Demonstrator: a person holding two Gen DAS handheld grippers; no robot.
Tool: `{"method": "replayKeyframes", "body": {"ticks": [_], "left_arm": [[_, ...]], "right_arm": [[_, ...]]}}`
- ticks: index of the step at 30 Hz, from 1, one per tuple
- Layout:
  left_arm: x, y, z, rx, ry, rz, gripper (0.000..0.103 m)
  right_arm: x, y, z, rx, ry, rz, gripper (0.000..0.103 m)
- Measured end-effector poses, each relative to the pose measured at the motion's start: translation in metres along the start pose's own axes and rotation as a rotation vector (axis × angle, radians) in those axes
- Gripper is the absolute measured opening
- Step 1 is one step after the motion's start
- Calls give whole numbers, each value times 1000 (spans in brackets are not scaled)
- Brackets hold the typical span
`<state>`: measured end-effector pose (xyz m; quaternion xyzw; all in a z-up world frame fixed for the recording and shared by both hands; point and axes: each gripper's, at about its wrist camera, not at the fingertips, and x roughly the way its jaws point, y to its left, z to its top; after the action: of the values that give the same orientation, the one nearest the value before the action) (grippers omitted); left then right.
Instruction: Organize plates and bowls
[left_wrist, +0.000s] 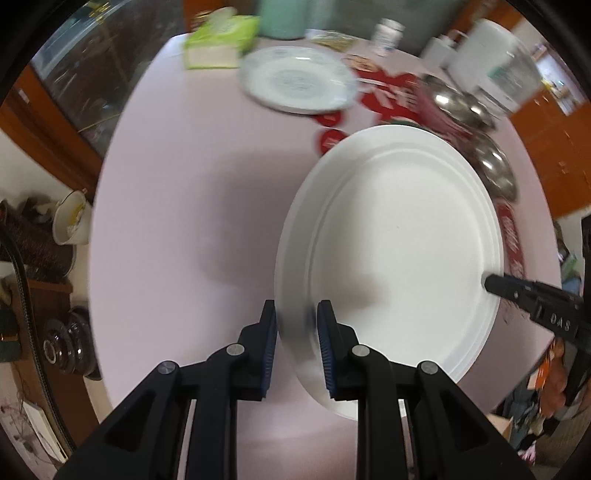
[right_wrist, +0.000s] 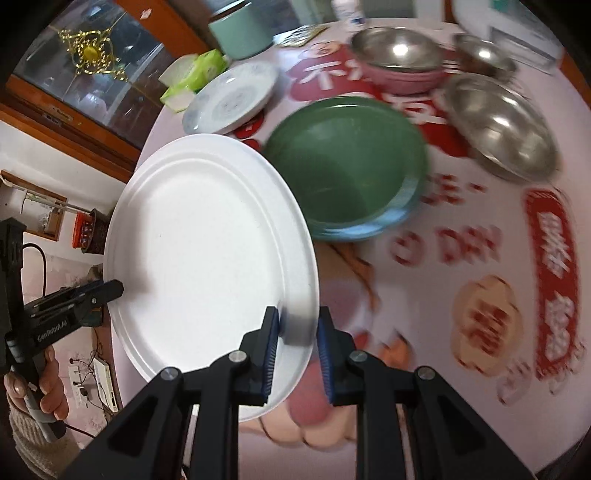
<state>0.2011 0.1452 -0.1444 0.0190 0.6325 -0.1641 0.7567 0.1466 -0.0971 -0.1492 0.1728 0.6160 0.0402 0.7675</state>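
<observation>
Plates and bowls were mostly unsorted — the white plate (left_wrist: 399, 258) hung over the table (left_wrist: 177, 221), its rim pinched by the left gripper (left_wrist: 296, 350) and right gripper (right_wrist: 297, 354) (opposite edges); the patterned plate (right_wrist: 231, 98), green bowl (right_wrist: 347, 162) and steel bowls (right_wrist: 502, 125) lay apart at the far side.

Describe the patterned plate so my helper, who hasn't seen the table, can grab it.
On the round pink table, look to the far edge by the green tissue pack. The patterned plate lies there, faint blue markings across it, unlike the plain white plate.
</observation>
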Motion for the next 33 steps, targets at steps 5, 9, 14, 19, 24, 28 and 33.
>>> {"method": "replayKeyframes", "body": {"ticks": [5,9,14,19,24,28,33], "left_arm": [[-6,-65,-32,47,-10,-28,20],[3,-110,-54,65,-15,-29,20],[23,-154,-74,50,16,-17,20],[50,-176,-83,8,57,3,20],[67,-184,-94,-28,74,54,21],[78,-181,-102,-71,100,87,22],[82,-172,-110,-116,101,117,22]], "right_arm": [[-32,-48,-28,29,-6,-41,20],[-47,-92,-49,35,-1,-74,21],[-48,-133,-66,17,39,-93,21],[-38,-167,-74,12,83,-80,21],[-25,-176,-76,-24,125,-87,21],[-15,-174,-77,-65,159,-87,21],[-4,-167,-81,-118,190,-79,21]]}}
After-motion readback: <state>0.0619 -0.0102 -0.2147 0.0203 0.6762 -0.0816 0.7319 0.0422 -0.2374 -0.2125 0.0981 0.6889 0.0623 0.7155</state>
